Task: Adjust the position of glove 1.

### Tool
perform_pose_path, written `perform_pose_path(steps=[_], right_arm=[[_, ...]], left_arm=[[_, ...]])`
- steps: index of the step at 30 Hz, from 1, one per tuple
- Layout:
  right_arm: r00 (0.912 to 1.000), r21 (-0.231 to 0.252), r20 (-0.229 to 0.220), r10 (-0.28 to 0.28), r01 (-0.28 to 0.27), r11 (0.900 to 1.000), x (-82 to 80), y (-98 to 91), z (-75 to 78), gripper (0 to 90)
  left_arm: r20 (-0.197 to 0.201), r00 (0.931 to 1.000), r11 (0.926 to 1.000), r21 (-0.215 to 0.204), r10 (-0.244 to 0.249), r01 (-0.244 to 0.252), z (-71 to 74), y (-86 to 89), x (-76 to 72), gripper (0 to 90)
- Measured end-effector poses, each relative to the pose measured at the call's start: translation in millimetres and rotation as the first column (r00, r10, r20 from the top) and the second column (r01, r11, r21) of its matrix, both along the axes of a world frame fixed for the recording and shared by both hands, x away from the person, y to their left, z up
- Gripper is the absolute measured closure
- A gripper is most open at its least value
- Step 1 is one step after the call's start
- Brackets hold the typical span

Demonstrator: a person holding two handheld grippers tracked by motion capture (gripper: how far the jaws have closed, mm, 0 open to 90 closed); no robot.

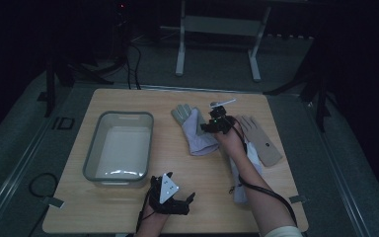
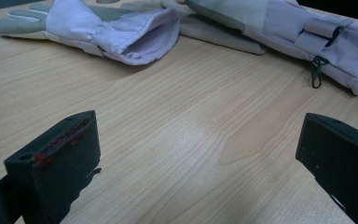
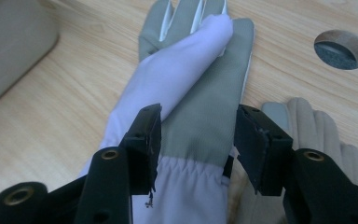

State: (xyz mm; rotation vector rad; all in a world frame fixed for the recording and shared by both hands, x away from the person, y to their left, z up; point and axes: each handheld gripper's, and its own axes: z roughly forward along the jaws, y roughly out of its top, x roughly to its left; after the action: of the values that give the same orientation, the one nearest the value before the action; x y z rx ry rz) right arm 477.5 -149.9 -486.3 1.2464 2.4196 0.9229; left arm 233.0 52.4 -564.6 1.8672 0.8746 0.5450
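A grey-and-lavender work glove (image 1: 193, 132) (image 3: 191, 79) lies flat at the table's middle, fingers pointing away from me. My right gripper (image 1: 206, 127) (image 3: 198, 140) hovers just over its wrist end, open, one jaw on each side of the grey palm, and the pads do not press the fabric. A tan glove (image 1: 261, 140) (image 3: 307, 126) lies just to the right of it. A third, lavender glove (image 1: 239, 185) (image 2: 307, 37) with a small clip lies under my right forearm. My left gripper (image 1: 187, 203) (image 2: 200, 140) rests near the front edge, open and holding nothing.
A grey plastic tub (image 1: 94, 148) (image 3: 9, 42) stands on the left half of the wooden table. A round cable hole (image 3: 341, 49) sits in the tabletop beyond the gloves. Bare wood (image 2: 191, 116) stretches between my left gripper and the gloves.
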Motion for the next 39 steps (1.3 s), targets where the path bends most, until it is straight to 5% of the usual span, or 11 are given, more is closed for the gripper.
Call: perform_pose_path(steps=[17,24,31,35,39], right_arm=[[0.9981,-0.107,-0.061,-0.005,-0.002,0.9942,24.4,27.3,-43.7,58.7],[0.9973,-0.062,-0.067,-0.031,0.026,0.9977,22.0,27.8,-46.7,87.2],[0.9948,0.043,-0.065,-0.078,0.081,0.9958,2.6,22.6,-30.4,88.9],[0.9898,0.112,-0.059,-0.13,0.136,0.9844,-14.0,14.1,-21.6,88.9],[0.9826,0.192,-0.055,-0.177,0.185,0.9638,-48.6,5.3,-15.7,88.9]], left_arm=[[0.0,1.0,0.9999,-0.012,-0.002,0.002,0.0,0.5,-0.6,0.0],[-0.003,1.0,0.9999,-0.013,0.0,0.0,0.1,0.6,-0.5,0.0],[-0.003,1.0,0.9999,-0.017,-0.001,0.0,0.1,0.8,-0.4,0.0],[-0.001,1.0,0.9999,-0.014,0.0,0.0,0.1,0.6,-0.5,0.0],[0.003,1.0,0.9998,-0.019,0.002,-0.002,0.0,1.0,-0.9,0.0]])
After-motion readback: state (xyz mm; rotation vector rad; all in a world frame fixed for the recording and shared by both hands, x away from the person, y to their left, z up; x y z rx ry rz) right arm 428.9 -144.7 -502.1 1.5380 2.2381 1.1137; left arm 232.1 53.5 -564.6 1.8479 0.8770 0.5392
